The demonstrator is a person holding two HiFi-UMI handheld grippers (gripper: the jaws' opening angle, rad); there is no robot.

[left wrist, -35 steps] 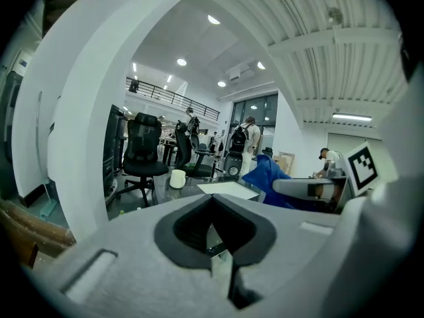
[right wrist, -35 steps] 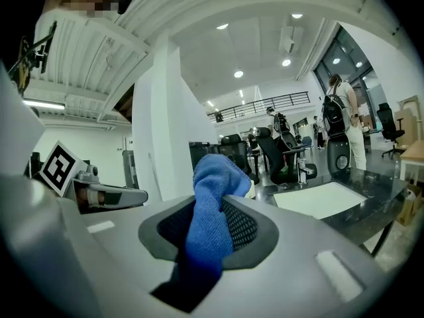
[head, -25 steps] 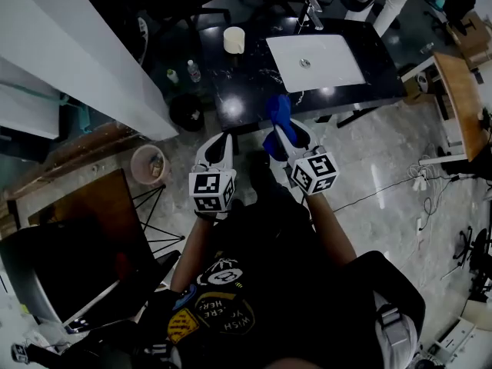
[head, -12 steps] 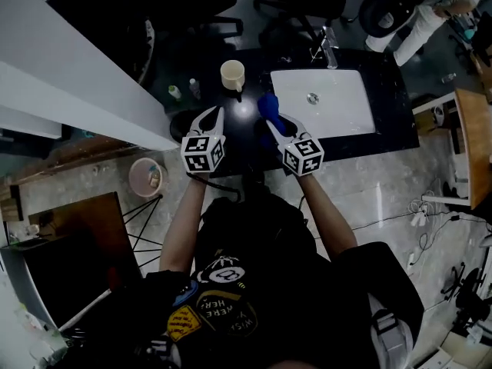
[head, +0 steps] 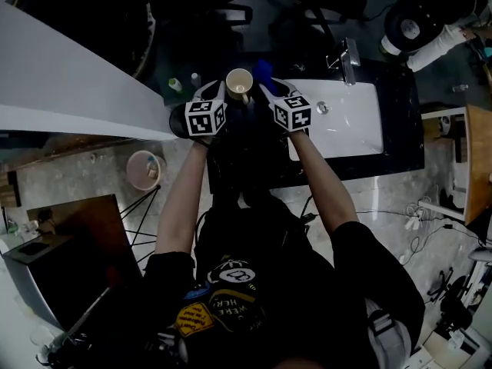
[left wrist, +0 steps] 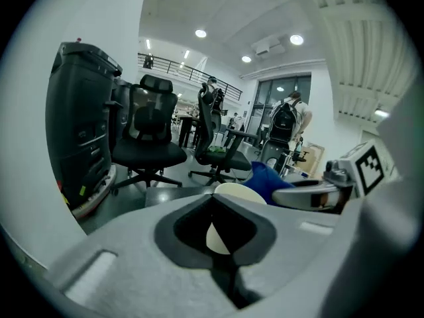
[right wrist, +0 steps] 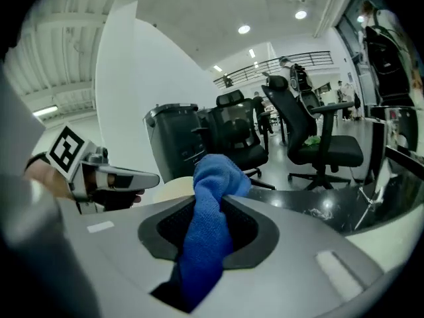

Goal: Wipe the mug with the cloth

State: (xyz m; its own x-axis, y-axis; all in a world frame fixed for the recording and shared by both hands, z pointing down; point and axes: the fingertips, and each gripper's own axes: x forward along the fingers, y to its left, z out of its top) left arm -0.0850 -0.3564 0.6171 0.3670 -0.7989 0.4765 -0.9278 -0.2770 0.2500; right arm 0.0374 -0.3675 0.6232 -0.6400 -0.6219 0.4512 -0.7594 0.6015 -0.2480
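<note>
A cream mug [head: 239, 85] stands on the black counter [head: 400, 141], left of the sink. My left gripper [head: 219, 91] is at the mug's left side. Its jaws look shut with nothing in them, and the mug [left wrist: 237, 192] shows just beyond their tips. My right gripper [head: 269, 89] is at the mug's right side, shut on a blue cloth [head: 263, 71]. The cloth [right wrist: 211, 207] is bunched between the jaws and sticks up past their tips. The mug [right wrist: 173, 189] peeks out behind the cloth. Whether the cloth touches the mug I cannot tell.
A white sink [head: 361, 141] with a chrome faucet [head: 347, 56] lies right of the mug. Two small bottles [head: 176, 84] stand at the counter's left end. A white partition [head: 69, 91] runs along the left. A round bin [head: 146, 169] sits on the floor. Office chairs [left wrist: 149, 141] stand behind the counter.
Both grippers have moved forward from above the floor to over the counter and now flank the mug. The blue cloth has stayed in the right gripper.
</note>
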